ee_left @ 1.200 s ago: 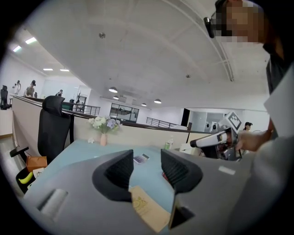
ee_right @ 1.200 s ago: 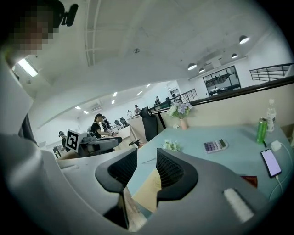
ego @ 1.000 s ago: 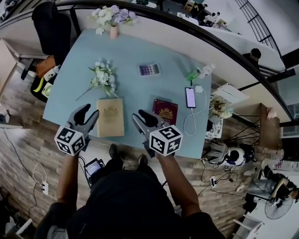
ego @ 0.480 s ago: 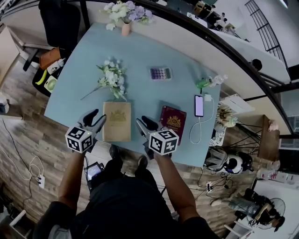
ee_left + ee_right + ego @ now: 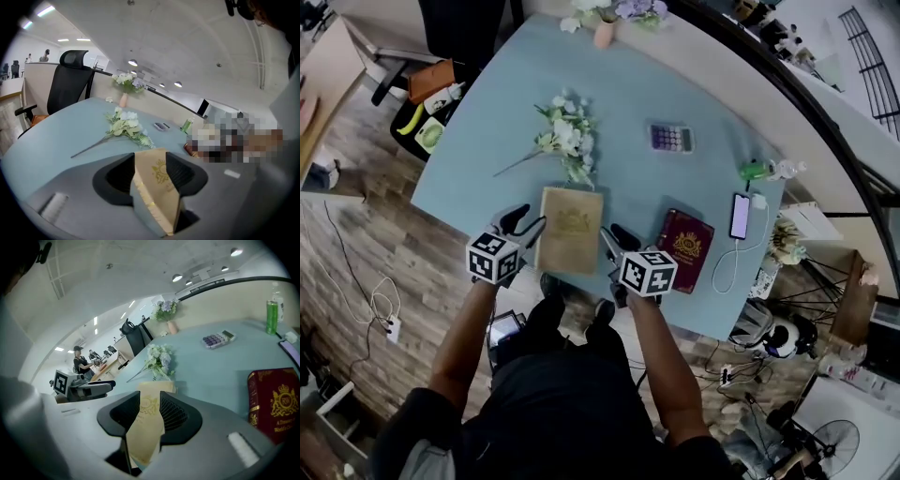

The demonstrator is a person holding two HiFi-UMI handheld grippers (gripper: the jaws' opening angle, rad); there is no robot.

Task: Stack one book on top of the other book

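Lengthwise, tan book (image 5: 572, 228) points away toward flowers (image 5: 565, 141).

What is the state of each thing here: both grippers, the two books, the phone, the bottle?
Left gripper: jaws shut on the tan book.
Right gripper: jaws shut on the tan book.
Tan book: closed, gripped at both side edges.
Red book: closed, flat on the table, free.
Phone: face up, screen lit.
Bottle: upright.
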